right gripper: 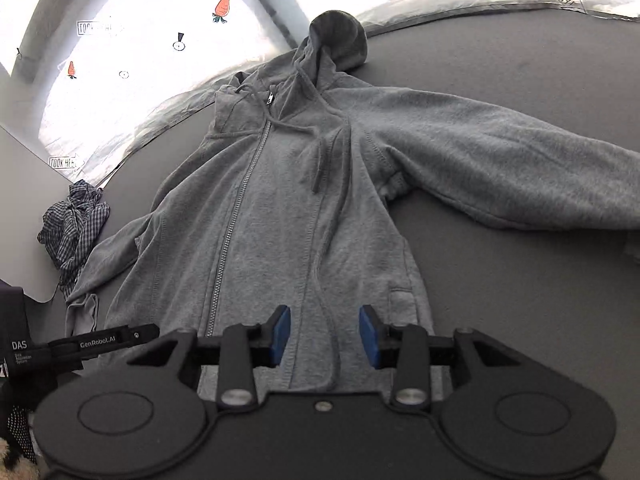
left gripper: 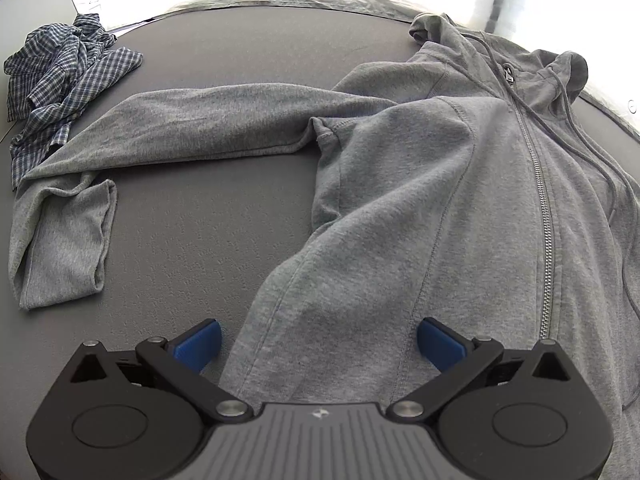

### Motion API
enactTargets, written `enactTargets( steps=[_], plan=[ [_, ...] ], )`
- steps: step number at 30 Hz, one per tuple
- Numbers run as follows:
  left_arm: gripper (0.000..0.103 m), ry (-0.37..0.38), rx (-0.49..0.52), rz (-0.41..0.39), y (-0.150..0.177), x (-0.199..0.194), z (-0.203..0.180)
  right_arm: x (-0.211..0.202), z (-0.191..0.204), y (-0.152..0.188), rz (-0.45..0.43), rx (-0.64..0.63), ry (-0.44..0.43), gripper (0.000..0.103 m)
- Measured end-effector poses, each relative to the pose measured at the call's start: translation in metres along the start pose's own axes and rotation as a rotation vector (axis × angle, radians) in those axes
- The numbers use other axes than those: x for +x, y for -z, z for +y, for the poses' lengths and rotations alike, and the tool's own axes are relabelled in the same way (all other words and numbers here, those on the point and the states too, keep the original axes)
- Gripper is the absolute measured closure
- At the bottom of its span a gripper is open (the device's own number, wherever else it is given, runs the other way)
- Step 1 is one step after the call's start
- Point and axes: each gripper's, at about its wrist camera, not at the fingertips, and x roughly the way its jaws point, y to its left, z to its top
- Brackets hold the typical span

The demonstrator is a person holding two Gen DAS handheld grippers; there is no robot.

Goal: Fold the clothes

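A grey zip-up hoodie (left gripper: 420,200) lies front up on the dark grey table (left gripper: 192,248), with its hood (right gripper: 340,36) at the far side. One sleeve (left gripper: 180,120) stretches out to the left, its cuff end (left gripper: 60,248) bent back toward me. The other sleeve (right gripper: 500,160) reaches off to the right. My left gripper (left gripper: 320,340) is open wide over the hoodie's lower left edge; its blue pads stand clear of the cloth. My right gripper (right gripper: 325,334) is partly open above the hem, right of the zipper (right gripper: 236,216), and a drawstring (right gripper: 332,340) runs between its pads untouched.
A crumpled blue checked shirt (left gripper: 60,80) sits at the table's far left, touching the outstretched sleeve. It shows again as the checked shirt (right gripper: 76,220) in the right wrist view. Bright plastic sheeting (right gripper: 140,60) with printed markers lies beyond the table's far edge. The left gripper's black body (right gripper: 80,346) juts in at lower left.
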Motion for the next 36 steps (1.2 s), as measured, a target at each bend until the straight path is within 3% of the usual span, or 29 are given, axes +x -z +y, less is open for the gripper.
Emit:
enactTargets(
  steps=[3,7,10,16,21,29,30,32,33,36],
  plan=[
    [0.000,0.002,0.003,0.000,0.000,0.000,0.000,-0.006,-0.009,-0.003,-0.045,0.037,0.027,0.059],
    [0.000,0.003,0.005,-0.005,0.001,-0.001,0.000,-0.031,-0.026,-0.008,-0.182,0.096,0.120,0.054],
    [0.000,0.001,0.003,-0.004,0.000,0.000,0.001,-0.053,-0.049,-0.007,-0.264,0.126,0.249,0.053],
    [0.000,-0.011,-0.012,-0.010,0.000,0.000,-0.001,-0.077,-0.100,0.014,-0.277,0.206,0.508,0.054],
    [0.000,-0.018,-0.022,-0.009,-0.001,0.000,-0.002,-0.093,-0.132,0.027,-0.303,0.292,0.555,0.054],
    [0.000,-0.021,-0.033,-0.016,0.000,0.000,-0.002,-0.079,-0.148,0.000,-0.329,0.291,0.578,0.054],
    [0.000,-0.021,-0.034,-0.017,0.000,-0.001,-0.002,-0.075,-0.149,-0.004,-0.321,0.280,0.580,0.056],
    [0.000,-0.022,-0.035,-0.018,0.000,0.000,-0.002,-0.069,-0.150,-0.009,-0.295,0.242,0.599,0.080],
    [0.000,-0.023,-0.036,-0.018,0.000,0.000,-0.002,-0.071,-0.149,-0.010,-0.298,0.214,0.627,0.097],
    [0.000,-0.024,-0.037,-0.013,-0.001,0.000,-0.002,-0.084,-0.144,-0.009,-0.345,0.123,0.760,0.098]
  ],
)
